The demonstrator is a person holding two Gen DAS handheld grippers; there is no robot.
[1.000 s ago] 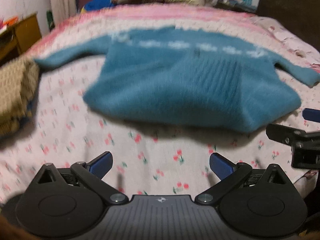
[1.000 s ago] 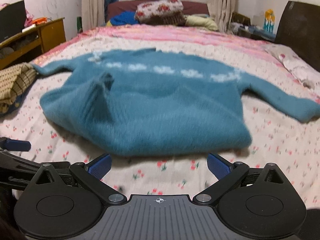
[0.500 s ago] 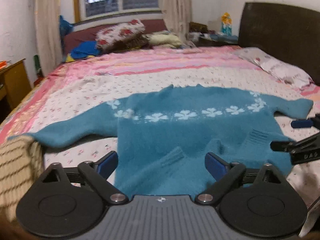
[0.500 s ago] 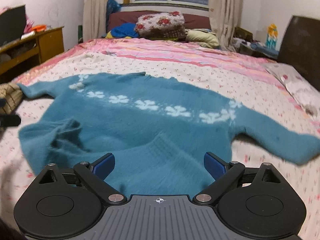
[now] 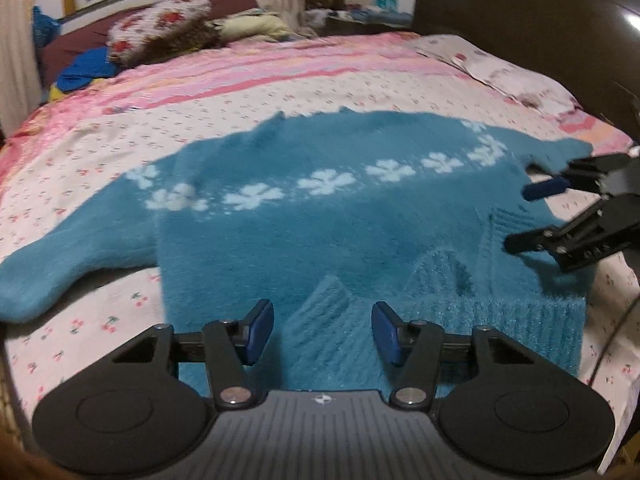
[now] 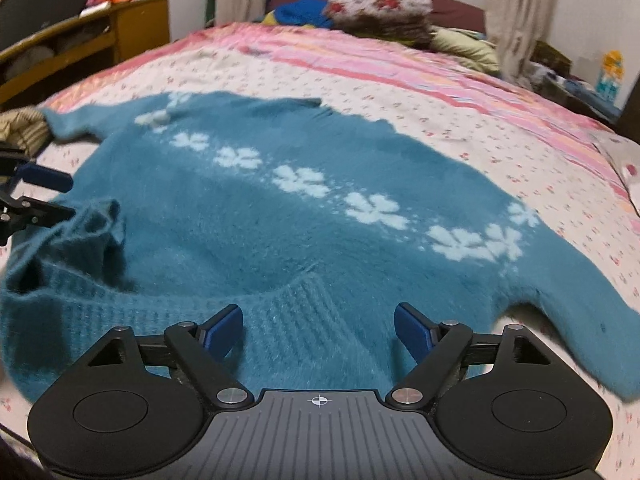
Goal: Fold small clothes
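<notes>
Left wrist view: teal sweater (image 5: pixel 320 232) spread flat on floral bedsheet (image 5: pixel 120 132), row of white flowers across chest, left sleeve trailing off beyond left finger. Left gripper (image 5: pixel 323 334) over ribbed hem, jaws just been closing, raised fold of hem between the blue pads (image 5: pixel 258 330) but gap visible each side, not pinched yet. Further right, past right finger, right gripper (image 5: pixel 536 216) seen side-on over sweater's right edge, fingers parted. Dark headboard (image 5: pixel 520 32) far right. Right wrist view: left gripper (image 6: pixel 40 196) at far left edge beside bunched-up corner of hem, well left of left finger. Folded striped cloth (image 6: pixel 20 132) behind it, touching sleeve end. Wooden desk (image 6: pixel 80 44) upper left. Sweater (image 6: pixel 280 220) fills middle; ribbed hem band running between fingers of right gripper (image 6: pixel 319 330), jaws just been closing, pads clear of knit, nothing grasped. Right sleeve draped beyond right finger. Floral pillow (image 6: pixel 380 4) far ahead.
</notes>
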